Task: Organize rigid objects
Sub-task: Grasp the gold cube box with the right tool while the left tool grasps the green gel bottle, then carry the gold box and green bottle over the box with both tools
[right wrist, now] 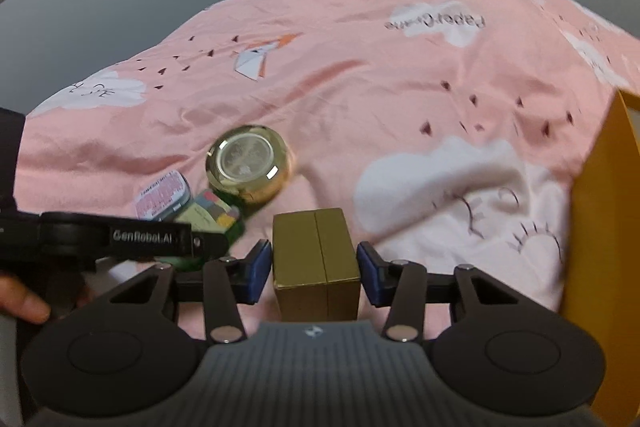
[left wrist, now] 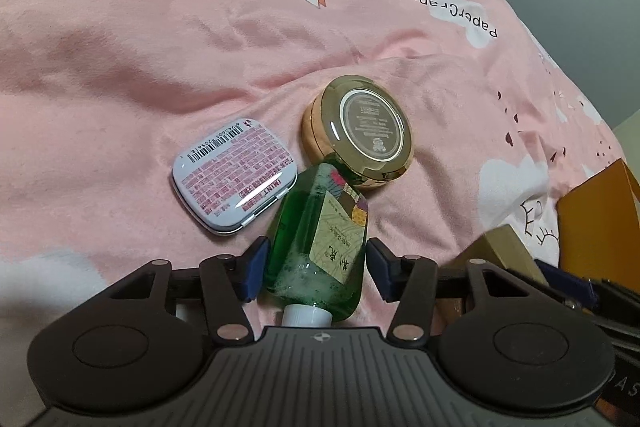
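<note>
Two grippers over pink bedspread (left wrist: pixel 160 39). Left gripper (left wrist: pixel 316 269) straddles green bottle (left wrist: pixel 316 243) lying on spread, white cap toward camera; left pad seems to touch bottle, small gap at right pad, no firm pinch. Bottle's far end touches gold round compact (left wrist: pixel 360 131); white mint tin (left wrist: pixel 236 175) just beside bottle. Right gripper (right wrist: pixel 314 267) brackets gold box (right wrist: pixel 316 259), slim gaps both sides, jaws spread. Orange box wall (right wrist: pixel 600 227) at right edge.

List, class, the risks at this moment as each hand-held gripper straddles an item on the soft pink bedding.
1. The green bottle leans against the gold compact; lifting it may shift the compact or the mint tin.
2. The gold box sits loosely between pads, so it could tip.
</note>
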`<state>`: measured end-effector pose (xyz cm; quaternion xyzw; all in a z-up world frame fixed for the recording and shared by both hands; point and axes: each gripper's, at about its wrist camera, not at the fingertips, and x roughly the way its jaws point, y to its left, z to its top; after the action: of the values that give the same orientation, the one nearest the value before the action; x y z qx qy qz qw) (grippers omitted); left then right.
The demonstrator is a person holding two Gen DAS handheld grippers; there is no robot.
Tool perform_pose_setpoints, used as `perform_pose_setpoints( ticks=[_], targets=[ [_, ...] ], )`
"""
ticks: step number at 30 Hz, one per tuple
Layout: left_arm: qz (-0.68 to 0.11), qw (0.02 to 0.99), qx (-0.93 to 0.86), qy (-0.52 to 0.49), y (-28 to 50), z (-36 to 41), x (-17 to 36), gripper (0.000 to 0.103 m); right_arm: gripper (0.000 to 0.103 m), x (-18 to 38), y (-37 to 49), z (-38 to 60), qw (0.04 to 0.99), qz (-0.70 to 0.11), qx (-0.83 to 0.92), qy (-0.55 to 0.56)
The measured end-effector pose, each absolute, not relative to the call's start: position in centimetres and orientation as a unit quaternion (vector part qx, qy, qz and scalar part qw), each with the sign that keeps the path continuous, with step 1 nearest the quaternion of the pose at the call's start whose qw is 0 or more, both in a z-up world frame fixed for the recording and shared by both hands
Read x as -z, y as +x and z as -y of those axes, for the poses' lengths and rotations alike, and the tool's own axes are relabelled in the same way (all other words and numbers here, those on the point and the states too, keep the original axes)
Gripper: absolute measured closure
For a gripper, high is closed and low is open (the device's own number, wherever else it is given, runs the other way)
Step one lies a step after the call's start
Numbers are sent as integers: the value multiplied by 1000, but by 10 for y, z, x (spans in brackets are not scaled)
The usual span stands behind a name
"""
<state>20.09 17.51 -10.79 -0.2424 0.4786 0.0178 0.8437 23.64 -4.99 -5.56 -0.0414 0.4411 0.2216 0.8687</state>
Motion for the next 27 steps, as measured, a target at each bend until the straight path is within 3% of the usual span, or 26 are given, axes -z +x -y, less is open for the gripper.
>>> perform_pose_setpoints(
  ticks=[8,15,27],
  targets=[
    [-468,869,0,-160,193,-150,93,55,56,63,239,51,867,-444,-221,-46],
    [-481,852,10,-208,204,-156,113,66,56,71,247,48,862,-451,-227,-37],
    [-456,869,-2,-191,187,-150,94,69,58,60,236,54,870,-437,-227,-31]
  ],
)
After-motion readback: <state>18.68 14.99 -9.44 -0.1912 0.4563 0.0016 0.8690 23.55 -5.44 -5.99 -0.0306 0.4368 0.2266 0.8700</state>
